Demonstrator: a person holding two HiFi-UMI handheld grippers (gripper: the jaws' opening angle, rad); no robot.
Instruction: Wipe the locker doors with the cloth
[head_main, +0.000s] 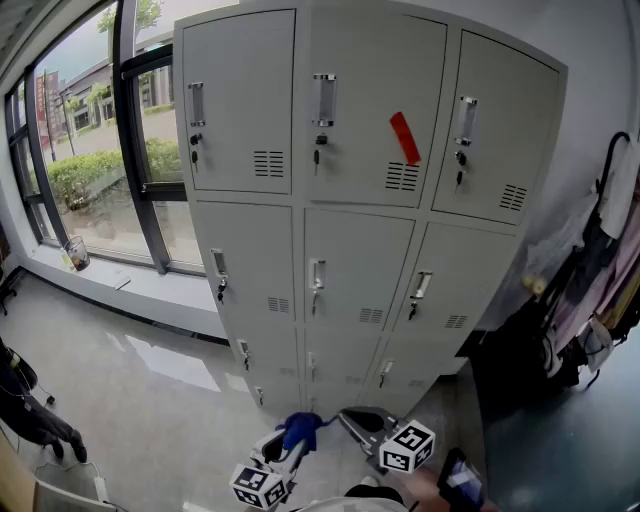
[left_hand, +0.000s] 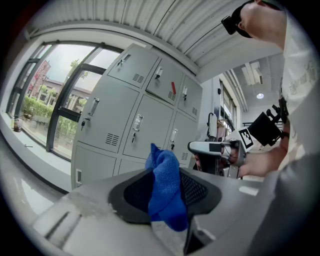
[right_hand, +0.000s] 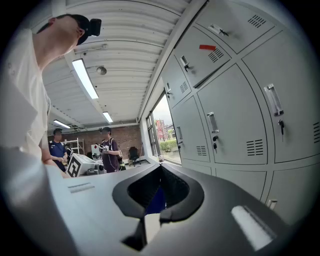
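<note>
Our left gripper (left_hand: 167, 197) is clenched on the blue cloth (head_main: 300, 430), which bunches up beyond its jaws ready for wiping, held low and short of the locker doors (head_main: 360, 262). Our right gripper (right_hand: 159, 199) sits closed on nothing beside it, likely spare.

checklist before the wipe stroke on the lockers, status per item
1. Cloth clamped in left gripper: ok, jaws shut on it.
2. Cloth on a door: not ok, it is held low, apart from the locker doors.
3. Right gripper empty: cannot tell, jaws close together, a blue sliver shows in the gap.
4. Doors shut: ok, all in view look closed.
5. Door faces free of snags: not ok, keys hang off several doors.
6. Red strip on the top middle door wipeable: cannot tell, tape or mark.
</note>
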